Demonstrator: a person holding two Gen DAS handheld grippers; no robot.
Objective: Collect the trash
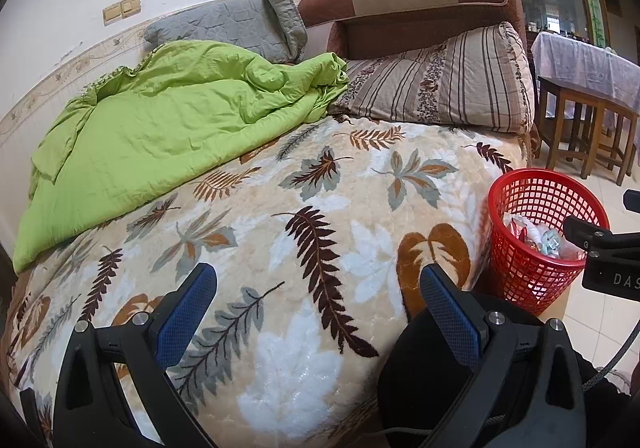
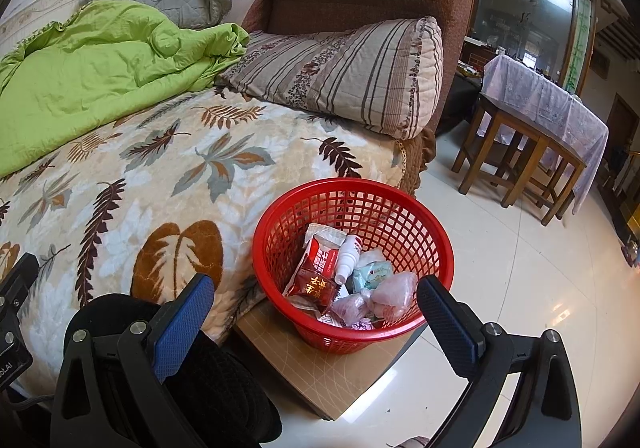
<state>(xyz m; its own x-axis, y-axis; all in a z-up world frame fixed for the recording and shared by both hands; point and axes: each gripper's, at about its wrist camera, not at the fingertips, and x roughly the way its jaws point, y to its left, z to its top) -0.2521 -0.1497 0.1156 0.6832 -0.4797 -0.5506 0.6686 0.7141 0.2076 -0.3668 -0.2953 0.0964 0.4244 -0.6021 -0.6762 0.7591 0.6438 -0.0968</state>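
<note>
Blue-padded left tool (image 1: 316,312): spread wide, nothing between its fingers, hovering over the leaf-print blanket (image 1: 280,208) on the bed.
Right tool (image 2: 316,316): also spread wide and empty, above the near rim of the red basket (image 2: 400,204).
Basket: stands on a cardboard sheet (image 2: 320,372) on the tiled floor, just beside the bed edge.
Trash: red snack wrappers (image 2: 316,280), a small white bottle (image 2: 347,258), a blue packet and pink bags lie inside the basket.
Farther back: green quilt (image 1: 160,128), striped pillow (image 1: 448,84), grey pillow, brown headboard.
</note>
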